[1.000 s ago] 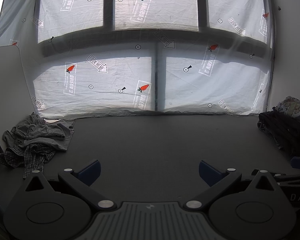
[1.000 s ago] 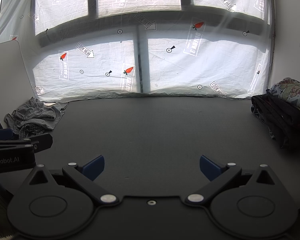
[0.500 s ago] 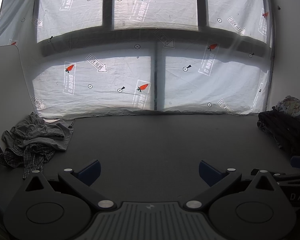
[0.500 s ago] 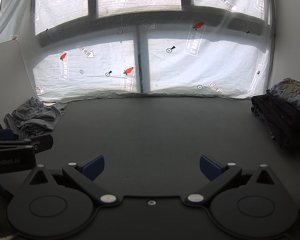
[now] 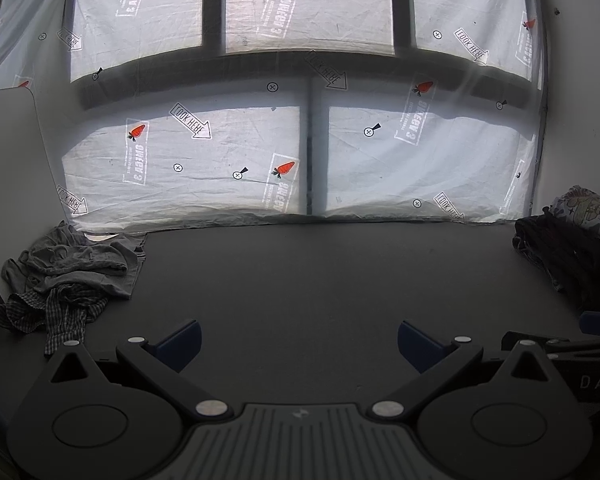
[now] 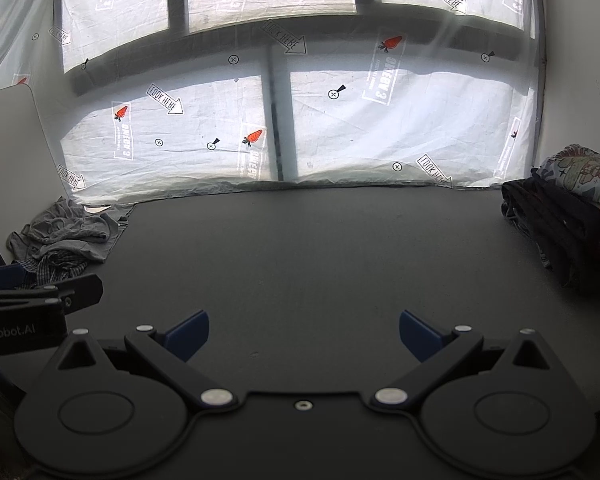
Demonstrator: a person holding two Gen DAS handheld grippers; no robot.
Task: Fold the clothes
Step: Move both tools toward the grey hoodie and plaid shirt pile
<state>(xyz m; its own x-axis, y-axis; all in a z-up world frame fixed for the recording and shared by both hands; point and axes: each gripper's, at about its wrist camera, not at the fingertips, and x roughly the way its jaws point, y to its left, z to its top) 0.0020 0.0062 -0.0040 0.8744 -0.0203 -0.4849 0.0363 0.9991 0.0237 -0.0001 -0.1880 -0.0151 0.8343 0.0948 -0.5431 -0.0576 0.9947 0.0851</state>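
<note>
**Both tongs empty, unfolded heap waiting at the far-left corner**

Your work lies in the crumpled heap of grey knit and dark checked woven clothes (image 5: 66,276), slumped at the far-left corner of the flat dark grey table (image 5: 320,280), against the white side panel (image 5: 12,168) and the foot of the translucent printed plastic sheet (image 5: 220,152) that covers the window. It sits loose and tangled, which reads as the pile not yet folded. A checked sleeve or hem trails toward you from the heap, probably your easiest first pinch.

Across the table from that heap, at the far-right corner, sits a stack of dark folded garments topped by a patterned cream and green piece (image 6: 568,216). Its squared layers suggest finished pieces are parked there, leaving the table's middle for laying a garment flat.

Your left gripper (image 5: 299,342) hovers low over the table, nearer you than the heap, released wide with nothing between its blue-tipped fingers (image 5: 182,340). Your right gripper (image 6: 304,334) is equally spread and empty, alongside it on the side away from the heap. Neither touches any cloth, so judge this as the pause before reaching left for the next garment.
</note>
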